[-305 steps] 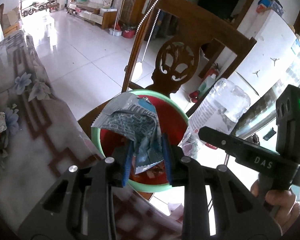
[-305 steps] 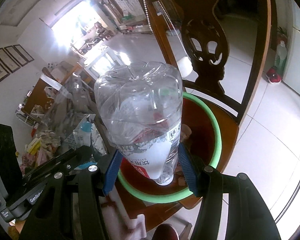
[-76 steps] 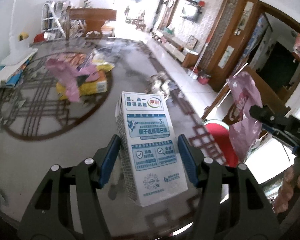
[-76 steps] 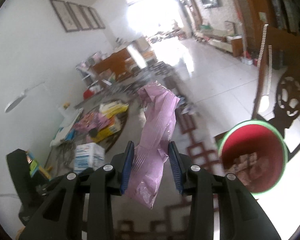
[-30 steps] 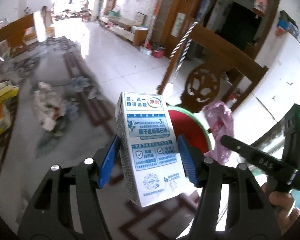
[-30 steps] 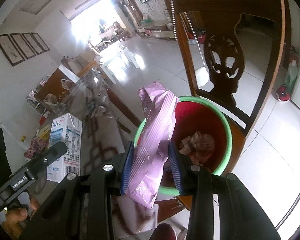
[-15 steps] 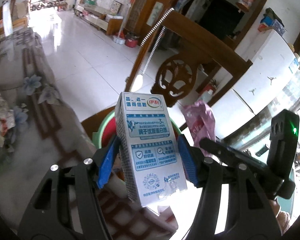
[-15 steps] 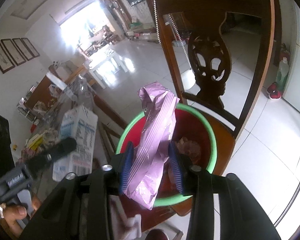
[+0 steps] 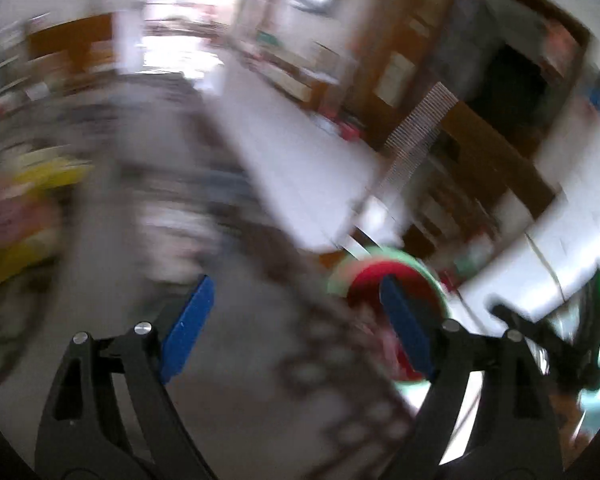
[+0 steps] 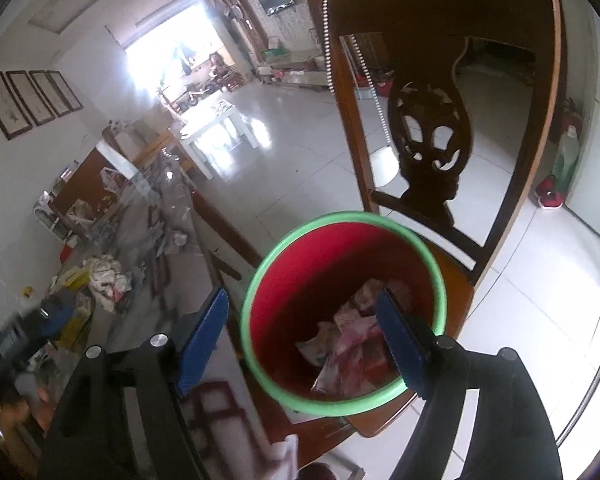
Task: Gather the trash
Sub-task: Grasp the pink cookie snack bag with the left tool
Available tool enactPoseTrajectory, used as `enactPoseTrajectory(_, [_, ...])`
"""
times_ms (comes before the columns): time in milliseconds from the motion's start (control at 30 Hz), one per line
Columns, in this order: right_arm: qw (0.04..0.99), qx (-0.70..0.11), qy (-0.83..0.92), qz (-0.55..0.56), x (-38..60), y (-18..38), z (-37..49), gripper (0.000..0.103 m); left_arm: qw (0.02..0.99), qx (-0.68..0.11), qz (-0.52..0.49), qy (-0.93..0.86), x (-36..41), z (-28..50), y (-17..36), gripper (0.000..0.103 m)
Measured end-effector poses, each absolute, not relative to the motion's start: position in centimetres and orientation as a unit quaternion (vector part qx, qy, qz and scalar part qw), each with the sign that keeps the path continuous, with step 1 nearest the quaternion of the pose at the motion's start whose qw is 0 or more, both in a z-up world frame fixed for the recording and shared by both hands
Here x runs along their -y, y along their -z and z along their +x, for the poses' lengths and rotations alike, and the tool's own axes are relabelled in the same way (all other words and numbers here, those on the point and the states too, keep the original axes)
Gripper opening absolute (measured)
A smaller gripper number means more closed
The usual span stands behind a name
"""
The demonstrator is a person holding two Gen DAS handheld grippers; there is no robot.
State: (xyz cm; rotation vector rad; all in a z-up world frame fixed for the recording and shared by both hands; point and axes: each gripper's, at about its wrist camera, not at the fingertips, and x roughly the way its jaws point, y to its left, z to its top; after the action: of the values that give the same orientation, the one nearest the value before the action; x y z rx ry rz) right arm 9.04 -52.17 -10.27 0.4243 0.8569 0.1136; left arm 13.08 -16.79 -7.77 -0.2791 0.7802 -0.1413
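The left hand-held gripper (image 9: 296, 322) was seen with its jaws apart and empty in a view smeared by motion. At such speed the trash (image 10: 106, 278) left on the counter (image 10: 148, 320) at 9 o'clock could be missed or knocked off. The right hand-held gripper (image 10: 302, 334) was spread wide, nothing held, over the red bucket (image 10: 342, 216) — a careless swing could tip it off the chair (image 10: 452, 296).

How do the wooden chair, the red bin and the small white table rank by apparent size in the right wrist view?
1. Wooden chair, largest; its back spans much of the upper frame.
2. Red bin with the green rim, close below the camera, so nearness inflates it.
3. Small white table, smallest as seen, but it stands far back, so its true size stays unsure.
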Motion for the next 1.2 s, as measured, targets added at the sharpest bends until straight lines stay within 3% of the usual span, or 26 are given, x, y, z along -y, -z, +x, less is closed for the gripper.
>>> enactPoseTrajectory(133, [0.881,-0.418,-0.07,0.21,50.6,10.5,9.0,0.075,0.882,-0.332,-0.322,-0.088,3.6,9.8,7.2,0.082])
enactPoseTrajectory(200, [0.88,-0.42,-0.079,0.206,49.7,10.3,8.9,0.075,0.863,-0.32,-0.365,-0.137,-0.7,8.3,7.2,0.082])
enactPoseTrajectory(467, [0.883,-0.429,-0.083,0.17,47.1,10.0,8.9,0.075,0.861,-0.339,-0.333,-0.179,-7.1,9.2,5.7,0.087])
enactPoseTrajectory(800, [0.897,-0.42,-0.07,0.117,44.7,8.2,9.4,0.075,0.826,-0.364,-0.394,-0.174,-10.0,11.6,10.6,0.088])
enactPoseTrajectory(833, [0.901,-0.416,-0.069,0.107,44.2,7.8,9.6,0.075,0.83,-0.364,-0.387,-0.171,-10.1,11.8,10.5,0.082])
enactPoseTrajectory(867, [0.903,-0.412,-0.069,0.1,43.9,7.4,9.8,0.075,0.833,-0.369,-0.379,-0.164,-10.1,12.1,10.6,0.065])
enactPoseTrajectory(900, [0.907,-0.406,-0.069,0.091,43.4,6.9,9.9,0.075,0.832,-0.372,-0.378,-0.161,-10.3,12.1,10.7,0.056])
enactPoseTrajectory(967, [0.913,-0.394,-0.073,0.081,42.7,5.9,10.2,0.075,0.827,-0.371,-0.394,-0.151,-10.7,11.9,11.1,0.047])
enactPoseTrajectory(1200, [0.911,-0.377,-0.146,0.084,37.6,2.8,11.2,0.075,0.822,-0.348,-0.432,-0.128,-11.6,9.0,9.7,0.04])
